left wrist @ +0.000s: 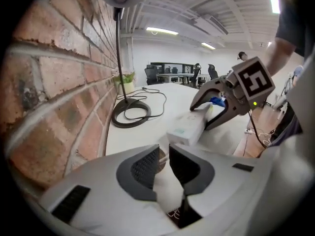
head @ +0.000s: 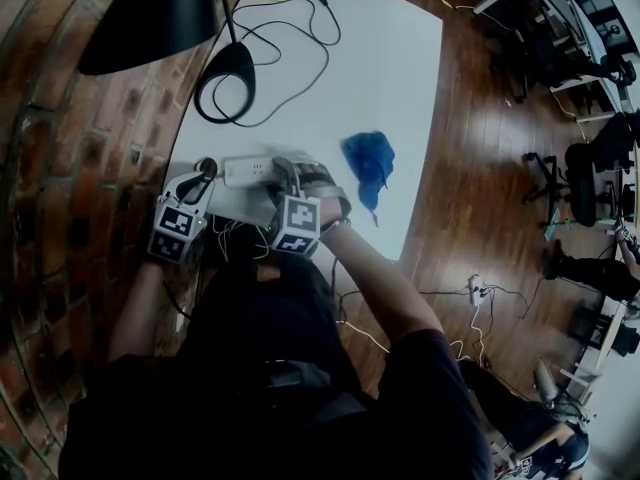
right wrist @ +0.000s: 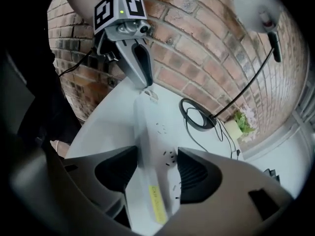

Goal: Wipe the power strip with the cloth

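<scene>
Item, nearest you: left gripper (left wrist: 164, 155), jaws drawn to a narrow slit with the strip's white cord (left wrist: 163, 160) in the gap, not visibly pinched. Item, at its 3 o'clock: right gripper (right wrist: 157, 154), jaws wide and clamped across the power strip (head: 248, 171), at the near end of the white table (head: 400, 88). Item, further, at the strip's 3 o'clock: blue cloth (head: 369, 161), untouched; probably best to pin the strip with your left, free your right, and fetch the cloth.
</scene>
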`<state>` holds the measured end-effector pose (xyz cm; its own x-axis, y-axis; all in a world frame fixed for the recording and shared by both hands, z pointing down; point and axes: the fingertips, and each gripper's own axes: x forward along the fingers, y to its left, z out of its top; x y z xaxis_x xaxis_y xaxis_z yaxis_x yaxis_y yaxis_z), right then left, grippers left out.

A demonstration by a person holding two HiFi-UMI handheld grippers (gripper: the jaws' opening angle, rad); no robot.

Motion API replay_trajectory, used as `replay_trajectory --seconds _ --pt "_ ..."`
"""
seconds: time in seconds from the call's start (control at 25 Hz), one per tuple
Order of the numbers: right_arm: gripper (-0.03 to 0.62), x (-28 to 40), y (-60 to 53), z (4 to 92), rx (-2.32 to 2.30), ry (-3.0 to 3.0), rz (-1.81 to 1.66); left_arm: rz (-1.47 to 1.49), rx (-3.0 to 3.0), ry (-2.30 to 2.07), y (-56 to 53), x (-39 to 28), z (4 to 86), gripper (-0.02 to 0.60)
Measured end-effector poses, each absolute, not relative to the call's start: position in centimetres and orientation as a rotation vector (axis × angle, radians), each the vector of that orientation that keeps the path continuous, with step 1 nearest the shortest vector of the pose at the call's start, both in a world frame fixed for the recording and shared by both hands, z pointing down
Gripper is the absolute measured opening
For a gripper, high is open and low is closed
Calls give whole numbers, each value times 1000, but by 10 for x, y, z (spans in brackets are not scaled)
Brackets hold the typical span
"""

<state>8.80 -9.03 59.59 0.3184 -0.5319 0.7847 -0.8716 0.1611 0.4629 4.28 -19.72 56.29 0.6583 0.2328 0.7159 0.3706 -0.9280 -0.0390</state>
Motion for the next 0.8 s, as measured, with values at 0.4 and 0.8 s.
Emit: replay_trajectory --seconds 0.4,0.8 --pt "249 64 -88 585 1569 -1291 438 -1274 -2660 -489 -202 48 590 22" --pt "239 60 -96 593 1667 -1308 507 -1316 -2598 -399 -218 69 599 8"
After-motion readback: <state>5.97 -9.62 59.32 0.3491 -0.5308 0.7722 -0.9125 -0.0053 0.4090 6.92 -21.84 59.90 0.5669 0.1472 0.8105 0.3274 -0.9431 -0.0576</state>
